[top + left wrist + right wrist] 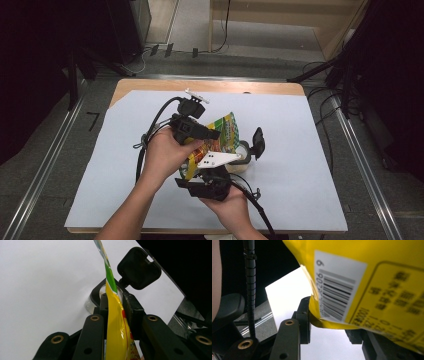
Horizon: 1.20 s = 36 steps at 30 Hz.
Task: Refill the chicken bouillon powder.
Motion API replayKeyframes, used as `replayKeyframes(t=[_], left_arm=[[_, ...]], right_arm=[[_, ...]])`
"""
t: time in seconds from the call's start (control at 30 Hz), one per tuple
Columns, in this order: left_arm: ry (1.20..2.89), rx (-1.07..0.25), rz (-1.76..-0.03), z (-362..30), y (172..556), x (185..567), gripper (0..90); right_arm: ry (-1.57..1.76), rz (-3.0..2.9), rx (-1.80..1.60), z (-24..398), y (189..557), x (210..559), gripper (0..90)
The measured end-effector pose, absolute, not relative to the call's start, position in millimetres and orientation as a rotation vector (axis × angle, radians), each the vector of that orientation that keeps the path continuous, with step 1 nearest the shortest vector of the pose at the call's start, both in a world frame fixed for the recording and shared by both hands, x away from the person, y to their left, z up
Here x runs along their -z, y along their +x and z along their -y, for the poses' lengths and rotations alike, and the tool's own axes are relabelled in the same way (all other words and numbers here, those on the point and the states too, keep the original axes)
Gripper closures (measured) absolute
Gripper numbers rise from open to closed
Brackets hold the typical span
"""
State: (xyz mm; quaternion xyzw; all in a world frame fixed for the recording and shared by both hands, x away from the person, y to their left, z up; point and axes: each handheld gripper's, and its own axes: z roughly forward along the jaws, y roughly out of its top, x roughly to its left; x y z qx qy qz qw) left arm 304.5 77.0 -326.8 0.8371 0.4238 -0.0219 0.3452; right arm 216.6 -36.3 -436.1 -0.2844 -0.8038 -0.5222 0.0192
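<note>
Left gripper (pixel 117 315) clenched on the yellow snack pouch (pixel 116 327), pinching its flat edge. Right gripper (pixel 332 332) clasped around a clear cup (pixel 243 159) (partly hidden), pouch tilted just above it. White sheet (pixel 300 135) beneath both.

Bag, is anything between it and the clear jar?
Nothing visible. The yellow bag has its edge right at the mouth of the clear jar, and the jar's black lid is flipped open to one side.
</note>
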Motion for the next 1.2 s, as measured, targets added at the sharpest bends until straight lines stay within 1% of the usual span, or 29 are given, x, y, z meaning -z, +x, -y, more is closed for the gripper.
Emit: replayKeyframes(t=[0.4, 0.57, 0.63, 0.97, 1.2], left_arm=[[2.167, 0.063, -1.104, -81.9, 305.5, 327.3, 79.5], [2.165, 0.064, -1.105, -81.4, 306.9, 327.4, 79.5], [2.162, 0.071, -1.114, -82.2, 308.3, 328.1, 79.4], [2.145, 0.096, -1.129, -87.7, 312.2, 329.8, 79.5], [2.152, 0.075, -1.122, -86.8, 309.9, 328.2, 80.7]], right_arm=[[-0.884, 2.503, 1.62, 32.4, 216.8, 436.1, 63.3], [-0.883, 2.509, 1.627, 32.5, 215.8, 435.1, 60.7], [-0.884, 2.522, 1.623, 32.7, 215.6, 434.7, 62.1], [-0.878, 2.531, 1.619, 32.0, 216.3, 434.3, 62.5], [-0.877, 2.526, 1.63, 30.7, 217.4, 435.6, 62.6]])
